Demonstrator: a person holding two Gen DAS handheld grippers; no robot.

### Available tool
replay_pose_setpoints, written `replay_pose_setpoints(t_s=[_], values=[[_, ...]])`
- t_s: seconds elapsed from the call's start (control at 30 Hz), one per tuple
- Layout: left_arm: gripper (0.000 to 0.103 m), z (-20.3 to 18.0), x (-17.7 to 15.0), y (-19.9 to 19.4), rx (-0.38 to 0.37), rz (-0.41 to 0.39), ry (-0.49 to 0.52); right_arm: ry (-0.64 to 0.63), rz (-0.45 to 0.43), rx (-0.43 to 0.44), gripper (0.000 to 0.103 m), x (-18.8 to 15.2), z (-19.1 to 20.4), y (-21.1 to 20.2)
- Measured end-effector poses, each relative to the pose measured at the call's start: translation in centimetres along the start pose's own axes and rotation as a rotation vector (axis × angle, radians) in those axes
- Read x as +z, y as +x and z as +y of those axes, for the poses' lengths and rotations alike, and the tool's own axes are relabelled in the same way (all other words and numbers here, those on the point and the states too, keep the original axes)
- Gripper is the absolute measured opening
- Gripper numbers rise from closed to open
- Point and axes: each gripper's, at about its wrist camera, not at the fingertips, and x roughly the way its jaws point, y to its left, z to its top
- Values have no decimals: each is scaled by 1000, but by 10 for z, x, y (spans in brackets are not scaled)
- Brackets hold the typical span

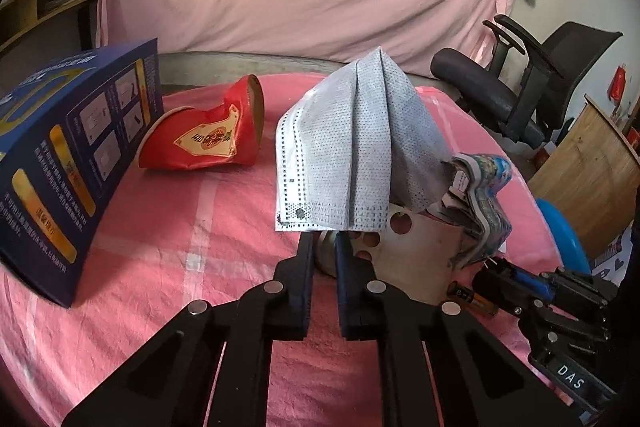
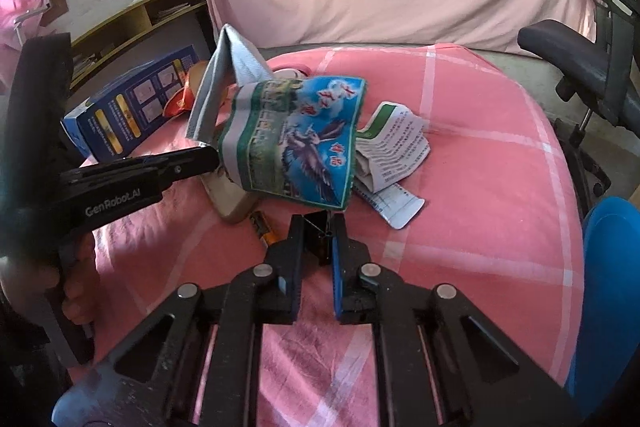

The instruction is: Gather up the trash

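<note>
A grey face mask (image 1: 352, 147) stands up like a tent on the pink checked tablecloth (image 1: 180, 247). My left gripper (image 1: 324, 239) is shut on its lower edge; in the right wrist view the left gripper (image 2: 212, 159) pinches the mask (image 2: 212, 87) from the left. Beside it a blue-green printed packet (image 2: 304, 139) leans over. My right gripper (image 2: 319, 223) is shut on its bottom edge, whose dark fold sits between the pads. From the left wrist view the packet (image 1: 484, 195) hangs over the right gripper (image 1: 488, 269).
A blue carton (image 1: 72, 155) and a crushed red paper cup (image 1: 208, 135) lie at the left. A folded leaflet (image 2: 392, 147), a small battery (image 2: 264, 227) and a beige perforated card (image 1: 416, 255) lie near the packet. An office chair (image 1: 532, 83) and a blue seat (image 2: 608, 287) stand at the right.
</note>
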Motion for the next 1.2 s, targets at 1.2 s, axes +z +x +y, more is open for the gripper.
replay_pose_setpoints(t_s=[1.2], values=[[3,-55,-81,-65,-59,115,85,37,-92,-31,38,-37,-27,-68]])
